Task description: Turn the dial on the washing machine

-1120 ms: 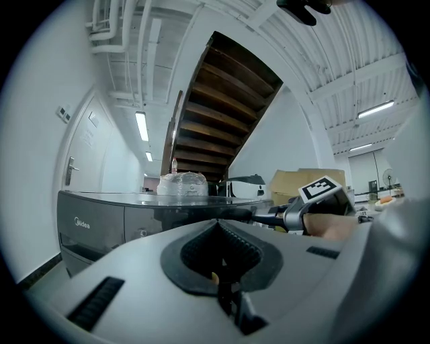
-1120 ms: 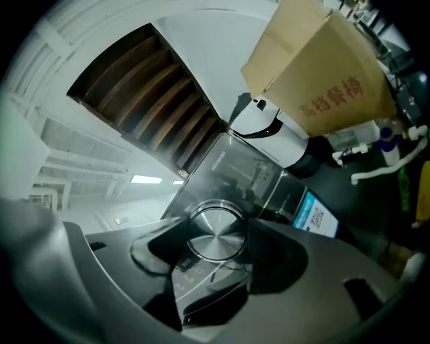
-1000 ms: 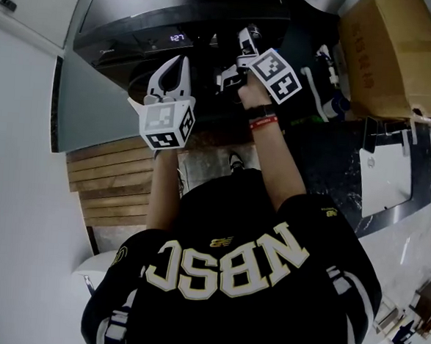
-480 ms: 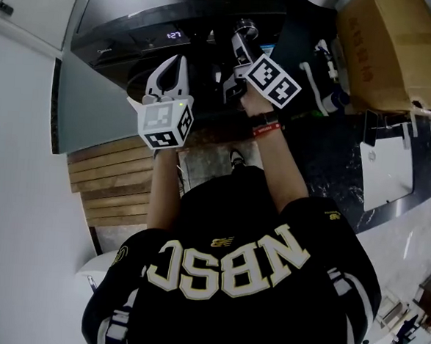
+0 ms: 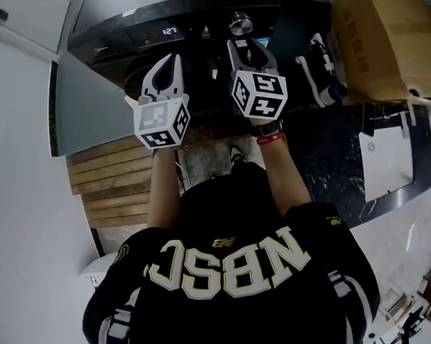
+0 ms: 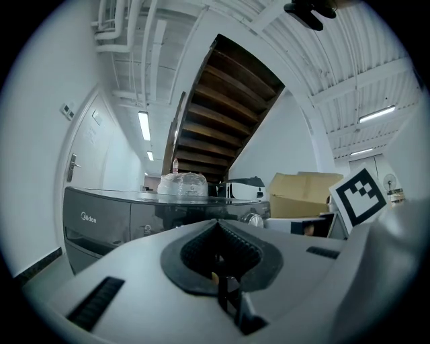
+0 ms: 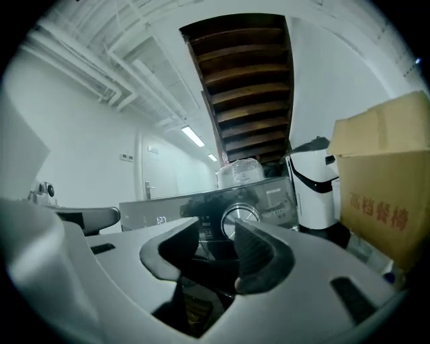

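Observation:
The dark washing machine (image 5: pixel 160 13) stands ahead with a lit display (image 5: pixel 172 31) and a round silver dial (image 5: pixel 241 22) on its panel. My right gripper (image 5: pixel 246 51) is held just short of the dial and points at it. In the right gripper view the dial (image 7: pixel 240 218) shows beyond the gap of that gripper (image 7: pixel 216 230); its jaws are closing with nothing between them. My left gripper (image 5: pixel 172 60) hangs left of it, in front of the panel, shut and empty. In the left gripper view its pads (image 6: pixel 216 223) meet, and the dial (image 6: pixel 254 220) lies to the right.
A cardboard box (image 5: pixel 390 40) and a white appliance (image 5: pixel 322 72) stand right of the machine. Wooden steps (image 5: pixel 112 182) and a white wall (image 5: pixel 18 154) are on the left. A clear plastic bundle (image 6: pixel 183 184) lies on the machine's top.
The right gripper has risen toward the dial and turned at the wrist so its cube faces the camera squarely. The left gripper has hardly moved.

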`<state>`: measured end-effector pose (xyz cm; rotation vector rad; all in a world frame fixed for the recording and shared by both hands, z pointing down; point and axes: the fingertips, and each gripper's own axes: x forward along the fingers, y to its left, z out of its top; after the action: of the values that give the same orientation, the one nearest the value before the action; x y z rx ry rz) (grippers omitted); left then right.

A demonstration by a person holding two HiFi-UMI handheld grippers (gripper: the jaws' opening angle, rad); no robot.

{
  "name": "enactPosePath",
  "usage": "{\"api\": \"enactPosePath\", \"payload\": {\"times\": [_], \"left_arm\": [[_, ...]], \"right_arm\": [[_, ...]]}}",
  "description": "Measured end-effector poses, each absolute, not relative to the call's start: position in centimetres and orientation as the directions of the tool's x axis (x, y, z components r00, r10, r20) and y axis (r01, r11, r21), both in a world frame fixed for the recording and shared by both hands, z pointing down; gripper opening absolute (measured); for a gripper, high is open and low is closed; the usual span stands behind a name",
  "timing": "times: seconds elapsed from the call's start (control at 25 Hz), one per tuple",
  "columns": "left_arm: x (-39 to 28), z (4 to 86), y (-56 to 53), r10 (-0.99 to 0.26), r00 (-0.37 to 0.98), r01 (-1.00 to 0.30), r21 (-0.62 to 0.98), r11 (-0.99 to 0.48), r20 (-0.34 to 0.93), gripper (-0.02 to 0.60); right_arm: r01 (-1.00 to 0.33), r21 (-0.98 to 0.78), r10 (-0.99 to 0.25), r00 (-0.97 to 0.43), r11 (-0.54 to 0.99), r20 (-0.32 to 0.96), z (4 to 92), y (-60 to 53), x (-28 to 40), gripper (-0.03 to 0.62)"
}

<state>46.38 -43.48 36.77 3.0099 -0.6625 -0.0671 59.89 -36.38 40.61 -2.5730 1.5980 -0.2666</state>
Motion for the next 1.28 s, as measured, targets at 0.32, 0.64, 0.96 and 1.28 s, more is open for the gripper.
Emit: {"api": "enactPosePath", "payload": {"times": [0.32,0.64,0.96,1.28], "left_arm": [[44.9,35.9,-43.5,-0.437,0.898,-0.434,0.058,-0.899,-0.053,0.014],[44.3,35.0,-43.2,-0.448,0.890,-0.446,0.049,-0.894,-0.083,0.014],[44.5,35.1,-42.3,-0.437,0.896,-0.435,0.043,-0.900,-0.084,0.014],[45.4,35.1,-42.4,-0.436,0.897,-0.435,0.033,-0.900,-0.078,0.014]], "right_arm": [[-0.879,-0.074,-0.881,0.467,-0.472,0.075,39.7,-34.5,58.9,0.096],[-0.864,-0.044,-0.865,0.500,-0.502,0.048,38.6,-32.3,59.1,0.024],[-0.869,-0.028,-0.869,0.493,-0.495,0.043,38.4,-31.6,58.6,0.008],[-0.873,-0.010,-0.873,0.486,-0.487,0.040,38.1,-32.0,59.4,0.008]]}}
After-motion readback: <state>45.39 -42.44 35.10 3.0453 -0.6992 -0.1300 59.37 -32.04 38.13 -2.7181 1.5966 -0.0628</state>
